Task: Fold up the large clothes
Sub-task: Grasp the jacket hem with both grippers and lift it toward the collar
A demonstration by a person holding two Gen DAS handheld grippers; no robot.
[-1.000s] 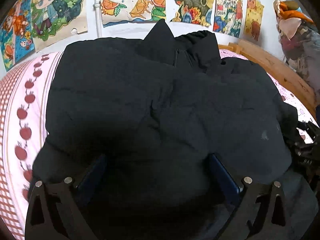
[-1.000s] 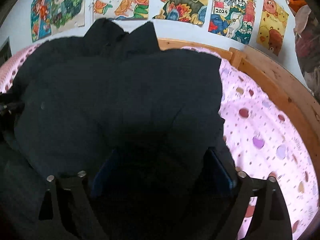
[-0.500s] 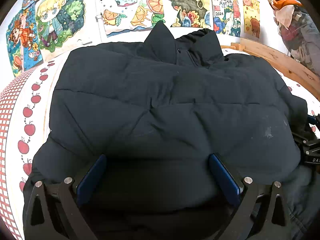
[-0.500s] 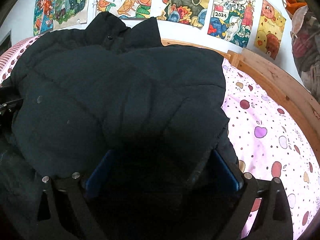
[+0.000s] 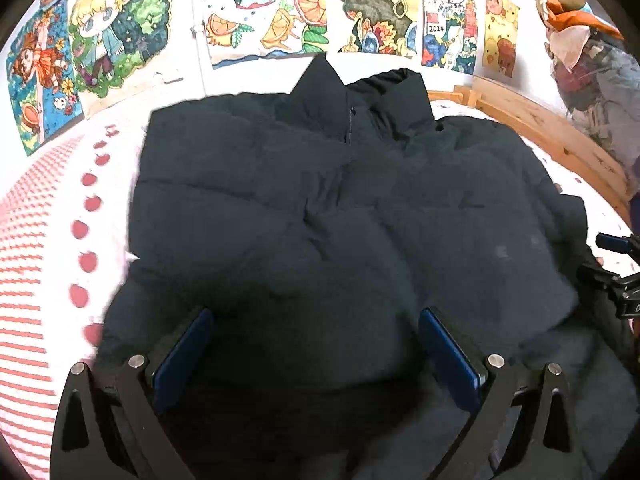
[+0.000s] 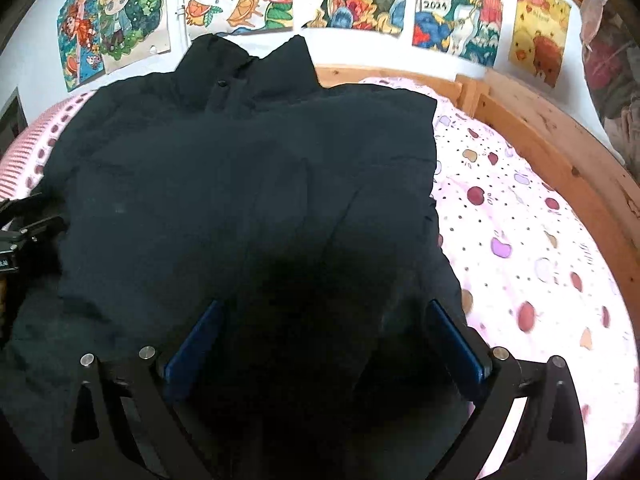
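Note:
A large black puffer jacket (image 5: 340, 216) lies front up on the bed, collar toward the far wall; it also fills the right wrist view (image 6: 248, 200). My left gripper (image 5: 316, 344) is open, its blue pads (image 5: 180, 356) wide apart over the jacket's near left hem. My right gripper (image 6: 324, 340) is open, its blue pads (image 6: 456, 344) spread over the near right hem. Neither holds fabric that I can see. Each gripper shows at the edge of the other's view.
The bed has a pink sheet with apple prints (image 6: 520, 248) and a red striped part (image 5: 28, 280) on the left. A wooden bed frame (image 6: 560, 152) runs along the right. Posters (image 5: 280, 12) cover the wall. Clothes (image 5: 588, 60) hang at the far right.
Both grippers have pulled back and risen slightly, so more of the wall and jacket shows. The jacket has settled flatter. Both jaws stay open.

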